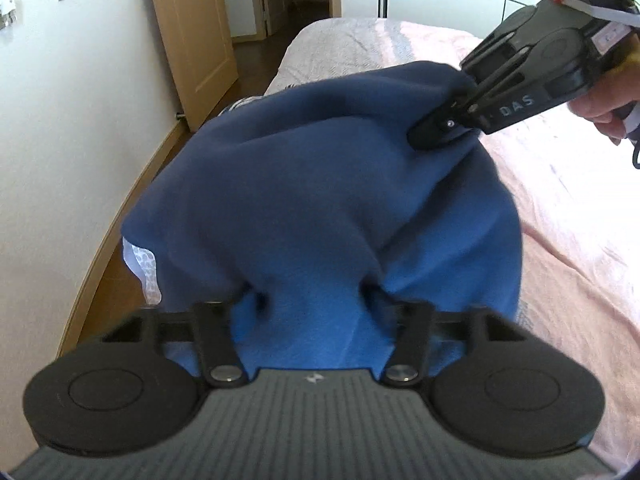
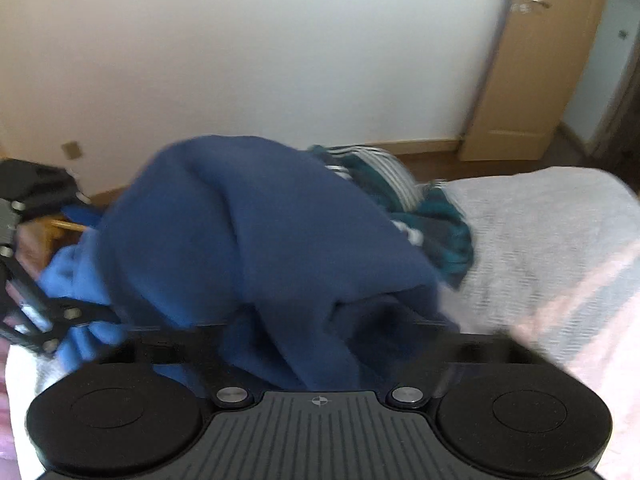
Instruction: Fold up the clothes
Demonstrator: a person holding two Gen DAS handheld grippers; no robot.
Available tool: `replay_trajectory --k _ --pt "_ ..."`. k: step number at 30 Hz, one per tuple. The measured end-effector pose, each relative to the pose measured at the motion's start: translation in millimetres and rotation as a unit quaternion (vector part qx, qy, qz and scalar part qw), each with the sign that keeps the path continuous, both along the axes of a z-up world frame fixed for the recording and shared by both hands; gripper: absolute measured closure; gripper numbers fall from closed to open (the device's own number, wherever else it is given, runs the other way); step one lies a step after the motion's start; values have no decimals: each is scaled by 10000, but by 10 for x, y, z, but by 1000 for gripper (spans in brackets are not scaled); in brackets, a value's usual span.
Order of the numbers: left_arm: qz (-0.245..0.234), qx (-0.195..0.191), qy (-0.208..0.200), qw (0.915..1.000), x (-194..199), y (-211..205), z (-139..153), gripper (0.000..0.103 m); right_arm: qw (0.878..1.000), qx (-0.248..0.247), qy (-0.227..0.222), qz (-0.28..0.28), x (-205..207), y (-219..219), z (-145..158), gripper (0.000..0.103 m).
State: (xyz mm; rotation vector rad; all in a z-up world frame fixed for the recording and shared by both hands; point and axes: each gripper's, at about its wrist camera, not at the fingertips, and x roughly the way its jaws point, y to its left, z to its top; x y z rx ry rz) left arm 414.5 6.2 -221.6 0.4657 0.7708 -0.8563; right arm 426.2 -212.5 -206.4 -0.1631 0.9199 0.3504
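Left gripper [image 1: 310, 296] clamped on a bunched fold of the blue fleece garment [image 1: 304, 184]; right gripper [image 1: 440, 130] pinched shut on its far edge; garment draped between both, over a pink bedspread [image 1: 560, 240]; beyond the right gripper, a green striped garment [image 2: 432, 216]; farther off, a wooden door [image 1: 192, 36].

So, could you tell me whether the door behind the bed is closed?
No, the wooden door stands swung open beside the white wall, showing a hallway beyond.

Left claw [image 1: 312, 296] pitched downward, jaws pinched on cloth, right claw [image 1: 440, 130] likewise clamped, angled down
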Motion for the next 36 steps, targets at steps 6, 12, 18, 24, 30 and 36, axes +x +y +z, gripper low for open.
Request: replay_trajectory --k 6,12,18,24,30,36 --pt "-83 -91 -426 9990 -266 90 354 96 9987 175 -436 -173 -123 -129 279 98" --pt "-932 -478 -1098 9884 -1168 -149 1077 97 9876 486 -1393 -542 -779 -700 949 98" --pt "-1948 -974 -1602 9627 -2684 -843 1606 97 9694 168 -2219 -1034 -2124 -1591 1497 98" --pt "-3120 -1032 -648 9422 -4576 -1807 1185 87 9505 -343 -2339 -2014 -4070 -2690 1314 98" --pt "-3947 -53 438 9177 -5756 -2267 378 74 9262 -519 209 -3730 -5951 -3614 -198 82" --pt "-3389 659 623 9364 -5524 -2364 13 48 8697 -136 990 -4834 -6795 -4010 -853 51"
